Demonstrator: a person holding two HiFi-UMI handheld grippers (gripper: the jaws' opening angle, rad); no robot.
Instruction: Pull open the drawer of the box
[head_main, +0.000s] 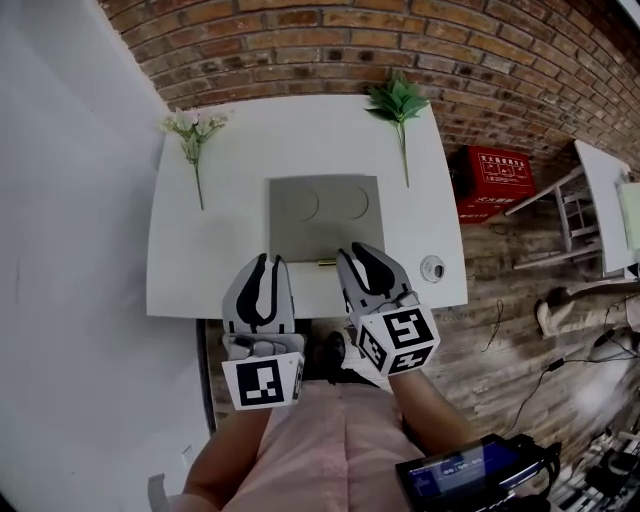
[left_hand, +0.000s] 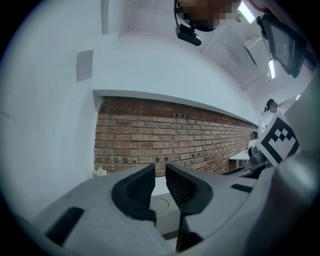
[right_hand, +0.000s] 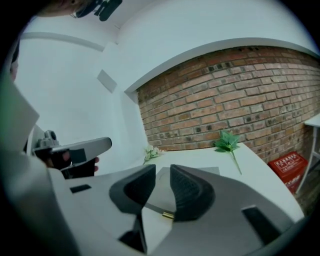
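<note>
Head view: a grey box (head_main: 325, 215) sits in the middle of the white bench (head_main: 190, 270), front toward the person, with a small brass knob (head_main: 327, 263) poking out at its front edge.
Drawer: looks shut to me. Only the knob shows, and the drawer front is hidden from above.
Left claw (head_main: 270, 262): level, by the box's front-left corner. Its jaws stand a narrow slit apart with nothing between them, and I can't see it touching the box.
Right claw (head_main: 358, 250): at the box's front-right part, tipped slightly down. Its jaws are a little spread and empty, and the knob shows through the gap, below and beyond the pads.
Step in hand: lining up on the knob, I'd say. No grip has been made.
Risk, miss: the knob is tiny and the gap slim, so a pad could butt it rather than straddle it.
Risk, slip: a shallow pinch on smooth brass may pop off as the pull begins.
Risk, box slides: nothing pins the box. Unless the left claw steadies it, the whole box may come toward the bench edge with the drawer closed.
Bystanders: the white flower sprig (head_main: 193, 135) and the green sprig (head_main: 398, 100) lie well apart from all this. A small round thing (head_main: 432, 267) near the right claw could get nudged.
</note>
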